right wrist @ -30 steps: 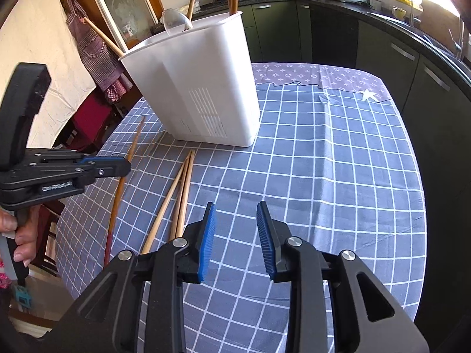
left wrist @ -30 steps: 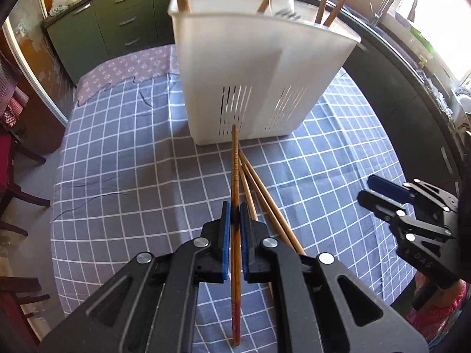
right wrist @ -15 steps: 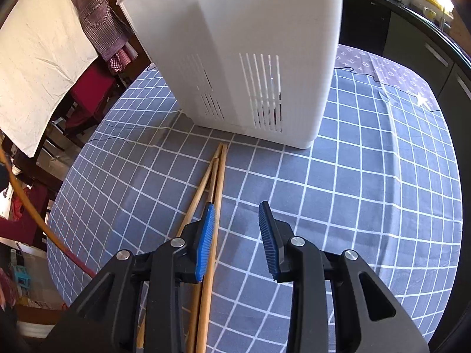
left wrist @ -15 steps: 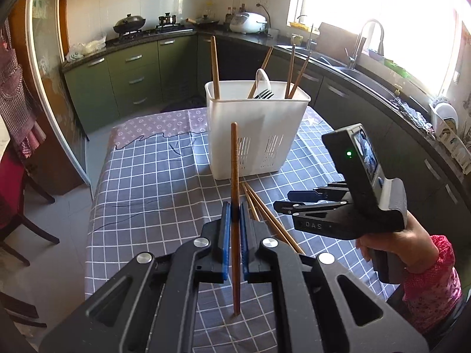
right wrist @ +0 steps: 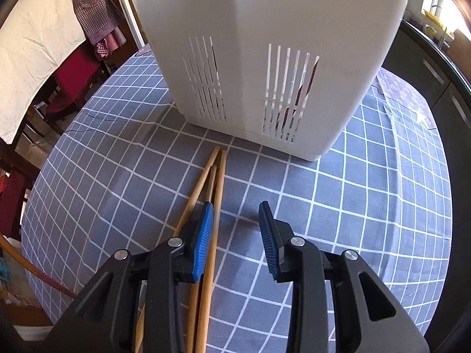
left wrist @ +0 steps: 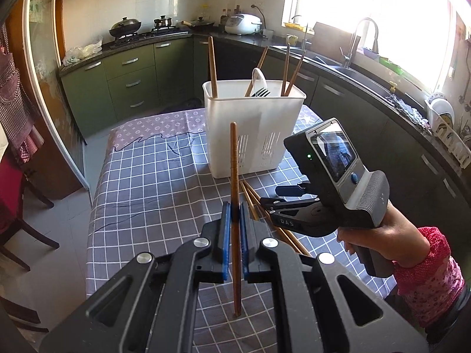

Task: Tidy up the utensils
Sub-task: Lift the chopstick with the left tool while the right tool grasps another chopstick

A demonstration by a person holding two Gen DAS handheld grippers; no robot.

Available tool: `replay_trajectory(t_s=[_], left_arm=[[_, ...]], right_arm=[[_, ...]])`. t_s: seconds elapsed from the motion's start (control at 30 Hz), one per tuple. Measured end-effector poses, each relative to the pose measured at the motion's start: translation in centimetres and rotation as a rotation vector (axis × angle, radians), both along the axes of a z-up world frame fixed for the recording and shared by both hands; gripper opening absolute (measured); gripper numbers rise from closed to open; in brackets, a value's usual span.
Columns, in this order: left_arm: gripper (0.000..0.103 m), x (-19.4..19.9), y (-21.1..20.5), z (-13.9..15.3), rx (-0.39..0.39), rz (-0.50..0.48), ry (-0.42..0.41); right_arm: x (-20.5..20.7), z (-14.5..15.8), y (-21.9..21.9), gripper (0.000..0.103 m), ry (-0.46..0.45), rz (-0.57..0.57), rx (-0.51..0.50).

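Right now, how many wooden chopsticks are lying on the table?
3 light wooden chopsticks lie together on the blue checked tablecloth, before the white plastic utensil holder, beside the right hand-held gripper. More may hide underneath.

Checked tablecloth (left wrist: 141, 182), green cabinets (left wrist: 129, 82), rice cooker (left wrist: 243, 24), faucet (left wrist: 360, 38), wok (left wrist: 125, 26)

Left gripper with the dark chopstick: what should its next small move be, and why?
Probably carry it forward and up over the white utensil holder, then lower it in. The left gripper is shut on the dark chopstick, lifted clear of the checked tablecloth, and the holder already holds other chopsticks. The right gripper hangs open by the light chopsticks.
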State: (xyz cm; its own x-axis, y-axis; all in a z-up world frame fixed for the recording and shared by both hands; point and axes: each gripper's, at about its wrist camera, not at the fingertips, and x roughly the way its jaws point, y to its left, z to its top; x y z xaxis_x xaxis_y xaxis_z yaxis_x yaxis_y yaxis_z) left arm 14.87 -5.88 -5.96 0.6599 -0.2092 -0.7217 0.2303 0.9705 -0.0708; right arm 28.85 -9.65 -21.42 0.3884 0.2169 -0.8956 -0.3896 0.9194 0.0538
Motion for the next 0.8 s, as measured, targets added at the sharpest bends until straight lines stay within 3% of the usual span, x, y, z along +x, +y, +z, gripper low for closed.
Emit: replay_trajectory(t_s=[0.33, 0.37, 0.43, 0.57, 0.67, 0.8], left_arm=[[0.006, 0.2, 0.1, -0.3, -0.001, -0.001, 0.007], [0.006, 0.1, 0.1, -0.3, 0.001, 0.000, 0.007], [0.006, 0.1, 0.1, -0.3, 0.003, -0.002, 0.008], [0.006, 0.1, 0.2, -0.4, 0.004, -0.005, 0.008], [0.006, 0.1, 0.3, -0.4, 0.000, -0.003, 0.009], [0.006, 0.2, 0.4, -0.4, -0.001, -0.002, 0.010]], right_arm=[[0.2, -0.2, 0.5, 0.032, -0.003, 0.016, -0.047], [0.2, -0.2, 0.7, 0.029, -0.009, 0.017, -0.051], [0.4, -0.2, 0.8, 0.009, 0.005, 0.012, -0.032], [0.4, -0.1, 0.0, 0.007, 0.017, -0.003, 0.003], [-0.4, 1.7, -1.5, 0.007, -0.029, -0.024, 0.046], [-2.3, 6.3, -3.9, 0.007, -0.134, -0.045, 0.125]])
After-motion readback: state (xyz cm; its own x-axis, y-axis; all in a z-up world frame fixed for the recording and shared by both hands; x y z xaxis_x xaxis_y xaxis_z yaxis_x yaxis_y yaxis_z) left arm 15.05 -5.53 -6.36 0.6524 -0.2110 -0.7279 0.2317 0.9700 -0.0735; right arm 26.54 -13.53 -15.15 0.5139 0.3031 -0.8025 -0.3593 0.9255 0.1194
